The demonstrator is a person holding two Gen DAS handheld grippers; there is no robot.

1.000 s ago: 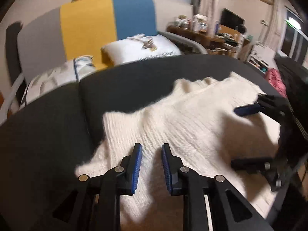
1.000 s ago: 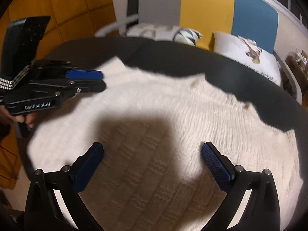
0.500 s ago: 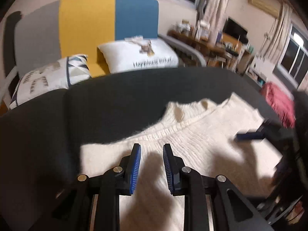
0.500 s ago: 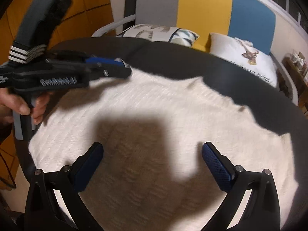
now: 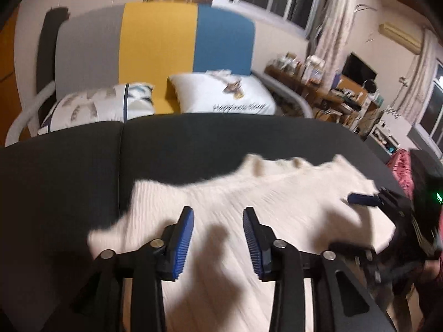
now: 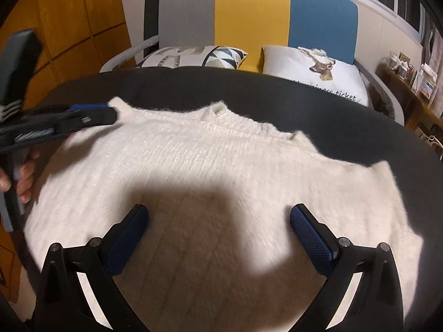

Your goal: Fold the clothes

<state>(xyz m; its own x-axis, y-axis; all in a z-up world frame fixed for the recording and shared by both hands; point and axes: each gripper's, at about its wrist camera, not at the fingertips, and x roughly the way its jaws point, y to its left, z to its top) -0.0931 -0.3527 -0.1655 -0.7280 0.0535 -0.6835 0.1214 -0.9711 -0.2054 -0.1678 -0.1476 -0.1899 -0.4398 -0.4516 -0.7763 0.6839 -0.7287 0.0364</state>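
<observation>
A cream knit sweater (image 6: 221, 166) lies spread flat on a dark grey cushion (image 6: 277, 94), its neckline (image 6: 221, 116) on the far side. My right gripper (image 6: 218, 229) hovers over the sweater's near middle, wide open, with nothing between its fingers; it also shows at the right in the left wrist view (image 5: 357, 221). My left gripper (image 5: 218, 238) is over the sweater's (image 5: 277, 199) left part, open and empty. From the right wrist view the left gripper (image 6: 108, 114) reaches to the far left shoulder corner, held by a hand (image 6: 26, 177).
Behind the cushion stands a grey, yellow and blue sofa back (image 6: 249, 8) with two pillows (image 6: 310, 66). Cluttered shelves (image 5: 326, 88) stand at the right, and a red cloth (image 5: 401, 171) lies past the cushion's right edge. A wooden wall (image 6: 69, 27) is at the left.
My left gripper's fingers have spread wider apart, and it has moved toward the sweater's far left corner. The right gripper stays wide open over the sweater.
</observation>
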